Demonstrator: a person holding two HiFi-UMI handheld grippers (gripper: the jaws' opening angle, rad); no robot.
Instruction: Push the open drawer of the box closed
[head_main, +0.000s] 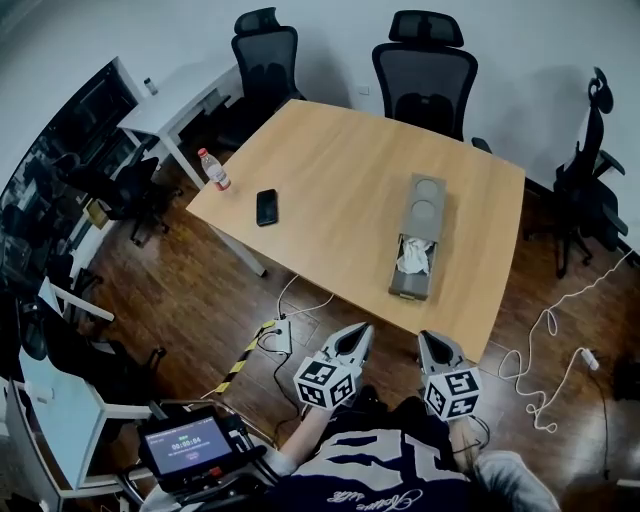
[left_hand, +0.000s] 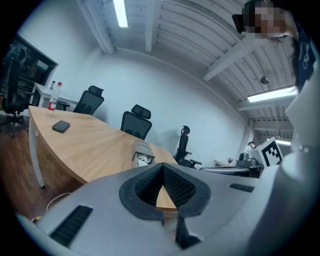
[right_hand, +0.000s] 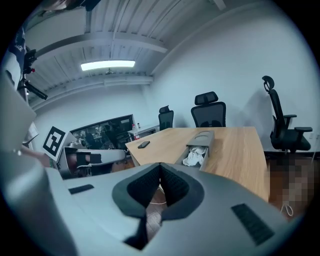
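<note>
Nearest, the left gripper (head_main: 361, 329) and right gripper (head_main: 426, 338) hang just short of the table's (head_main: 335, 170) near edge, each with its 2 jaws pressed together on nothing. Toward the table's right side lies the grey box (head_main: 423, 204), its drawer (head_main: 411, 277) open toward that near edge, holding crumpled white material (head_main: 414, 257).

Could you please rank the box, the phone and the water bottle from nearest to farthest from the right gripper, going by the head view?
1. Box: just ahead of the right gripper, on the right side.
2. Phone: farther off to the left, near the left edge.
3. Water bottle: beyond the phone, at the far left corner.
</note>
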